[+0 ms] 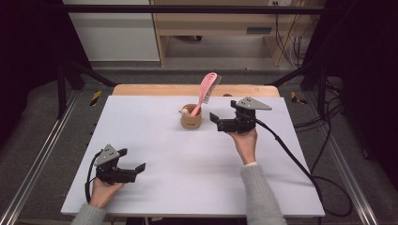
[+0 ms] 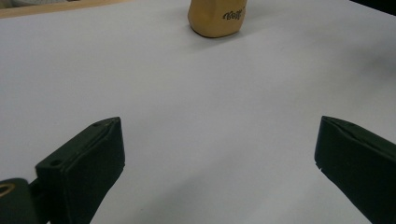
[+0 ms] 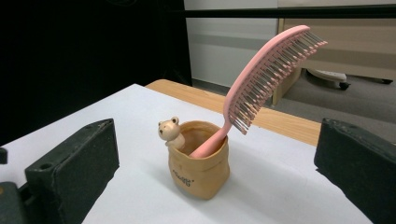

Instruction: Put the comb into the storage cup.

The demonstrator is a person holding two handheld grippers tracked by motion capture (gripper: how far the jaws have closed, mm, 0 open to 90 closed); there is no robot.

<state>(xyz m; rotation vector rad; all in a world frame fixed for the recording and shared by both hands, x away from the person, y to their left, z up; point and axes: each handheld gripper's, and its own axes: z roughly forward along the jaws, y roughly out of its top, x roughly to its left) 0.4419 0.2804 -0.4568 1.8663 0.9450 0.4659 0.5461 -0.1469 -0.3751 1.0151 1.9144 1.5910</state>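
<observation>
Pink hairbrush (image 3: 261,84), handle down in tan holder (image 3: 200,163) at the far middle of the white table (image 1: 187,154), head leaning out over the holder's rim, propped there by the small bear figure's (image 3: 169,131) cup. Right gripper (image 1: 225,123) just beside the holder, jaws spread wide and empty, seemingly lined up on it. Left gripper (image 1: 126,169) well apart from the holder at the near edge, jaws likewise spread, apparently waiting.

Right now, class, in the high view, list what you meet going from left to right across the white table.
Left tool → bear-trimmed tan cup → pink hairbrush standing in the cup → right tool.
</observation>
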